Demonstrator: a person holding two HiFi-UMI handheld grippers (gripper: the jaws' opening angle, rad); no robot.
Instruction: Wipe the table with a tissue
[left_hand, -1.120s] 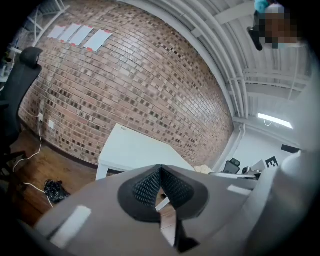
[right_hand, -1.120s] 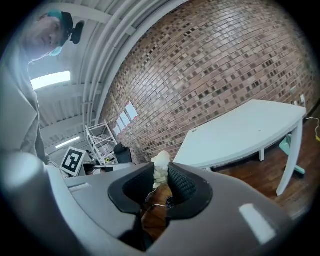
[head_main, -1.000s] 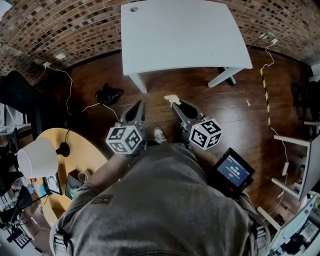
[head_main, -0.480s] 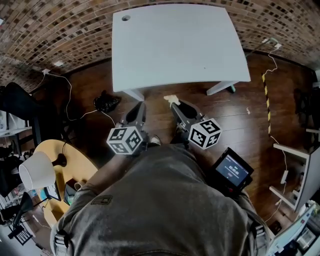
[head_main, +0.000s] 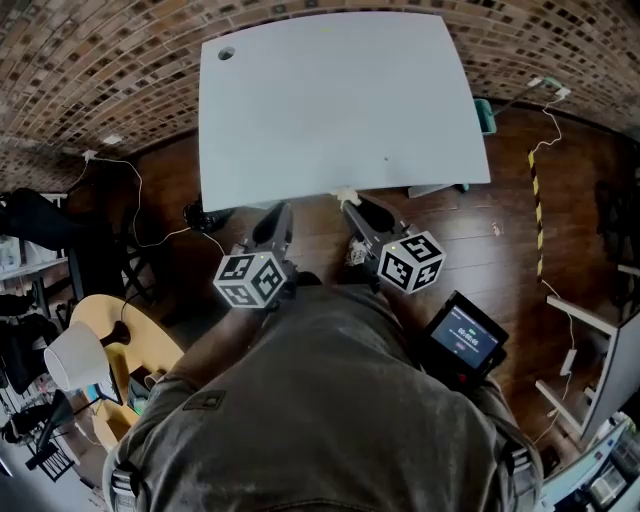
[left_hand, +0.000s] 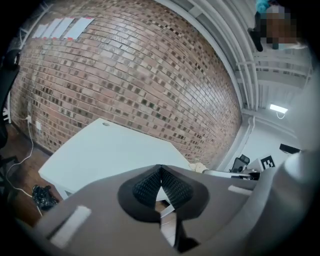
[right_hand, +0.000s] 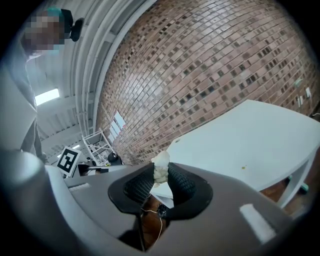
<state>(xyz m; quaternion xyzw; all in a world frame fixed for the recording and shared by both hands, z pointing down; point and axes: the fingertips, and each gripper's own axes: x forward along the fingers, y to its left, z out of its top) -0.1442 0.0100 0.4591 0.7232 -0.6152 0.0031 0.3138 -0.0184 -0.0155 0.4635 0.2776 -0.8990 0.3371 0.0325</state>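
Head view, steeply down:
- A pale grey-white table (head_main: 330, 100) is seen in front of the person, set on a dark wooden floor (head_main: 480, 230) before a brick wall (head_main: 110, 60).
- A round cable hole (head_main: 226, 53) is noted at the far left corner of the top. A small dark speck (head_main: 386, 158) is noted toward the near edge.
- The right gripper (head_main: 346, 200) is held at the table's near edge. Its jaws are clamped on a small crumpled tissue (head_main: 346, 196).
- The tissue is seen right at that edge; contact with the top cannot be judged.
- The left gripper (head_main: 281, 208) is held beside the right one, its tip just short of the near edge, over the floor.
- A marker cube is carried on each gripper, left (head_main: 250, 278) and right (head_main: 412, 262).

Right gripper view:
- The tissue (right_hand: 160, 166) is pinched between the ribbed black pads (right_hand: 184, 184) and sticks up above them as a pale wad.
- The table (right_hand: 250, 135) is seen beyond, with a yellowish speck (right_hand: 244, 167) on it.

Left gripper view:
- The jaws of the left gripper (left_hand: 160, 172) are seen together, tips meeting, nothing held between them.
- The table (left_hand: 110, 155) lies ahead.

Surroundings:
- A small lit screen (head_main: 465, 335) is seen at the person's right.
- A white lamp (head_main: 78, 357) stands on a round wooden side table (head_main: 150, 335) at lower left.
- A black object (head_main: 195, 215) lies on the floor near the table's left side.
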